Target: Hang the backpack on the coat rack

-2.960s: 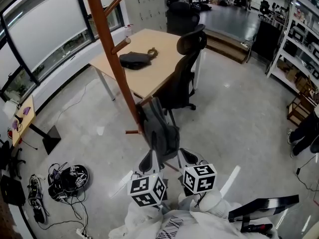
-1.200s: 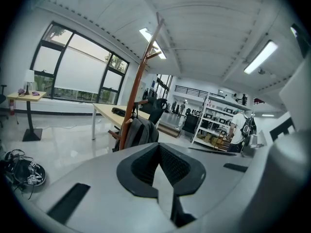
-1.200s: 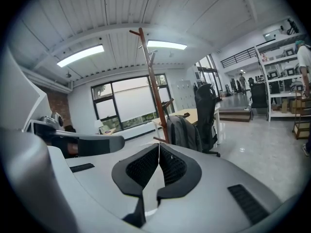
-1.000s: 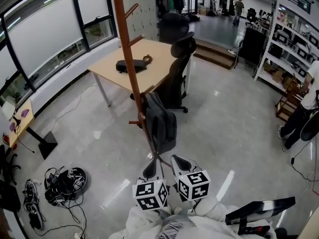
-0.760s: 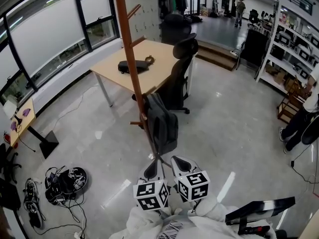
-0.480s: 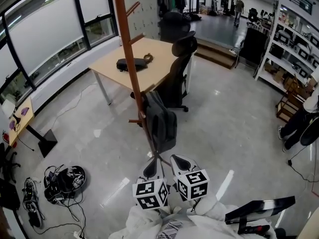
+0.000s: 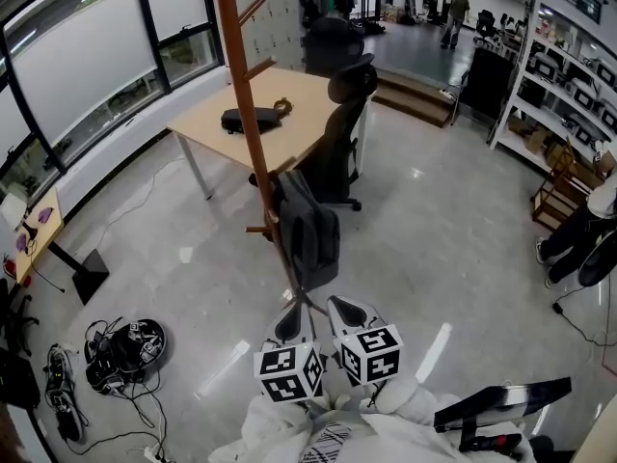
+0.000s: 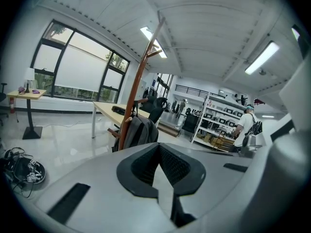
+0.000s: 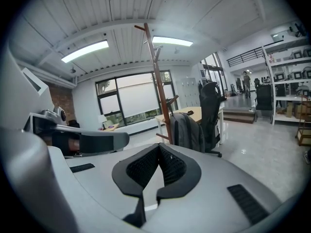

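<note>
Backpack (image 7: 307, 234) hangs upright from coat rack (image 7: 245, 114), directly ahead of left gripper (image 7: 287, 320) and right gripper (image 7: 347, 313); both jaws closed, empty.

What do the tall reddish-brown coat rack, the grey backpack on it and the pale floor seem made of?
Tall reddish-brown coat rack: probably stained wood, smooth; even brown pole with angled pegs.
Grey backpack: soft matte fabric; it sags and folds.
Pale floor: perhaps polished concrete or stone, glossy; it mirrors the lights.
</note>
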`<state>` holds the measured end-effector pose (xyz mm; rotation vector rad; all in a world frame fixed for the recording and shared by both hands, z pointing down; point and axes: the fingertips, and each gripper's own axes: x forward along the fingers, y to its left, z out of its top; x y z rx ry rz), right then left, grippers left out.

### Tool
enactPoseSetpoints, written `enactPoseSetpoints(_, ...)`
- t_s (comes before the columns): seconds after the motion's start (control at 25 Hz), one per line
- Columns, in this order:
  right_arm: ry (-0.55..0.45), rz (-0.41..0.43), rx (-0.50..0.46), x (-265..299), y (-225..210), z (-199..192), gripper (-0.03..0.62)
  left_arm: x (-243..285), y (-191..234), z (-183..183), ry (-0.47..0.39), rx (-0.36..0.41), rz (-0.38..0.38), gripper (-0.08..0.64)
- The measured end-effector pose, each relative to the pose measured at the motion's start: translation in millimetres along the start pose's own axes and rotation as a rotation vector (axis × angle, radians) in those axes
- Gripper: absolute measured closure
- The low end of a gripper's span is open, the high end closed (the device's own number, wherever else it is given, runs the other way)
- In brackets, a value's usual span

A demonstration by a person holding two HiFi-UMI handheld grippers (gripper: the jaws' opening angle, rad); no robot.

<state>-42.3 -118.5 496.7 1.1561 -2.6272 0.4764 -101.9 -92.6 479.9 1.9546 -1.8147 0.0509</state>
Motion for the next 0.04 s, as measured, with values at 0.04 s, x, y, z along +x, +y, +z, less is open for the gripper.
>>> enactPoseSetpoints(0.04,0.001,0.0,-0.001,-0.4,0.2,0.0,0.58,-0.4,0.1,0.5,-0.001,0.001,0.001,0.557)
